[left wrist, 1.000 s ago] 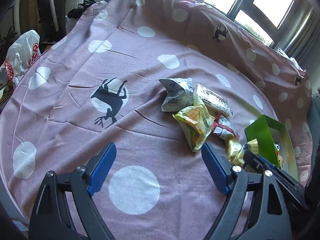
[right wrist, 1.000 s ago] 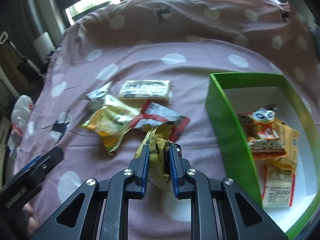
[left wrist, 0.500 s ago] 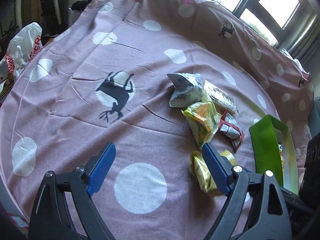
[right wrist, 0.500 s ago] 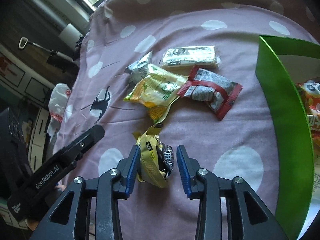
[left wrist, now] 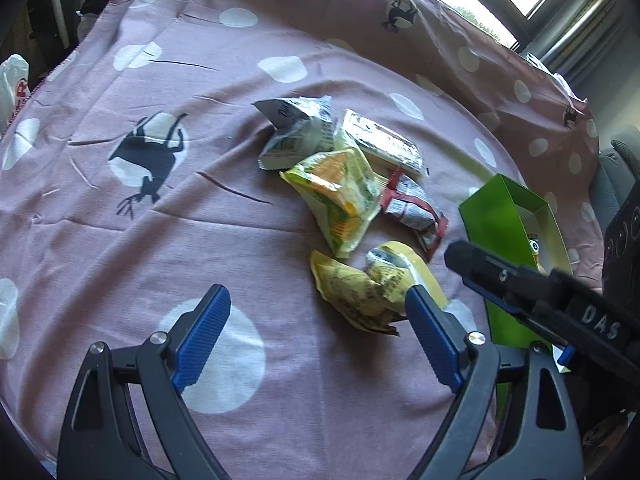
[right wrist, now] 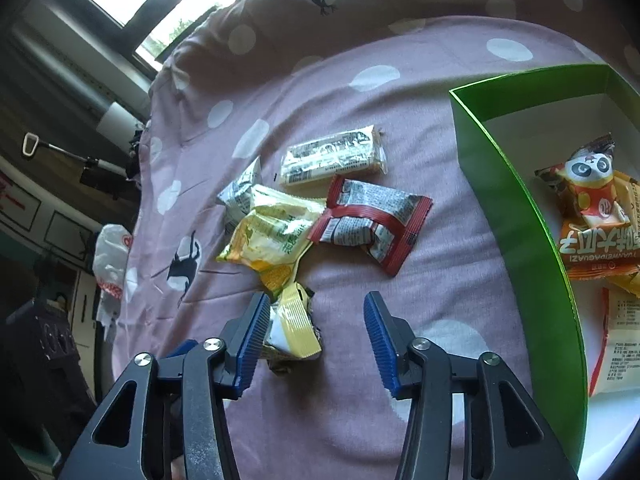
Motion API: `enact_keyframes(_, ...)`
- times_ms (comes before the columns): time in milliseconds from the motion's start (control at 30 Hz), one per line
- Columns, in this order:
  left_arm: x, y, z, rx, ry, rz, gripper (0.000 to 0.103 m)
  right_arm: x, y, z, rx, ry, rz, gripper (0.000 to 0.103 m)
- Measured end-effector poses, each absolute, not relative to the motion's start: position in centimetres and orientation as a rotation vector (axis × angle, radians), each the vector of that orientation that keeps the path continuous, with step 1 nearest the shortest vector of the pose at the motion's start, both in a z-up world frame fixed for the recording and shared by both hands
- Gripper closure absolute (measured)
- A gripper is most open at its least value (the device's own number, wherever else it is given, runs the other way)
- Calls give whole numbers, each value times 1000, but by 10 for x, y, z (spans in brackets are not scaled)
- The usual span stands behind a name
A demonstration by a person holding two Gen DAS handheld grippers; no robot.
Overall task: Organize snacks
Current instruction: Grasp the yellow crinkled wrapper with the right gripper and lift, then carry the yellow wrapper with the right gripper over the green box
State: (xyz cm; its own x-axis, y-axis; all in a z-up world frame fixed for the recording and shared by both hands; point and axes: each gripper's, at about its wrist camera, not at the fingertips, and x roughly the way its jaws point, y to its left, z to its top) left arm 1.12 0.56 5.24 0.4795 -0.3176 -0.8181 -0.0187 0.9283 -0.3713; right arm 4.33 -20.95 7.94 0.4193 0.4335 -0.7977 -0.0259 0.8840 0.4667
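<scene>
A crumpled yellow snack packet (right wrist: 294,326) lies on the pink spotted cloth, against the left finger of my open right gripper (right wrist: 316,336); it also shows in the left wrist view (left wrist: 368,284). Beyond it lie a yellow-green packet (right wrist: 272,236), a red-edged packet (right wrist: 370,222), a pale bar (right wrist: 334,156) and a grey-white packet (right wrist: 240,194). The green box (right wrist: 516,208) at the right holds orange panda packets (right wrist: 592,204). My left gripper (left wrist: 316,340) is open and empty, low over the cloth, left of the yellow packet.
The right gripper's arm (left wrist: 536,292) crosses the left wrist view in front of the green box (left wrist: 492,216). The cloth (left wrist: 120,240) drapes over a raised back edge under windows. A white plastic bag (right wrist: 112,260) and dark furniture stand off the left edge.
My right gripper has opened and let go of the crumpled yellow packet, which now lies on the cloth. The left gripper has drifted slightly forward, still open.
</scene>
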Motion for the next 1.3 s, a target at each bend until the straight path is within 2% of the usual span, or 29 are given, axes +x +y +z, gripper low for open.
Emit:
enact_keyframes(33, 12, 3, 51, -351, 1071, -193, 14, 44, -209, 80, 427, 1106, 311, 43)
enact_keyframes(167, 14, -8, 45, -328, 1098, -208, 14, 49, -202, 76, 440, 1135, 369, 41)
enact_keyframes(433, 19, -21, 30, -264, 1135, -202, 14, 57, -177, 46, 446, 1267, 453, 41)
enact_keyframes(667, 23, -22, 27, -261, 1110, -208, 17, 58, -173, 40, 426, 1272, 458, 41)
enact_keyframes(767, 22, -23, 29, -284, 1090, -239, 30, 58, -174, 38, 450, 1261, 483, 45)
enact_keyframes(800, 22, -24, 29, -289, 1086, -256, 37, 58, -175, 37, 457, 1257, 491, 45)
enact_keyframes(933, 17, -29, 36, -265, 1046, -286, 49, 55, -176, 39, 453, 1238, 493, 50)
enact_keyframes(1300, -4, -35, 68, -219, 905, -290, 52, 35, -182, 76, 448, 1096, 519, 51)
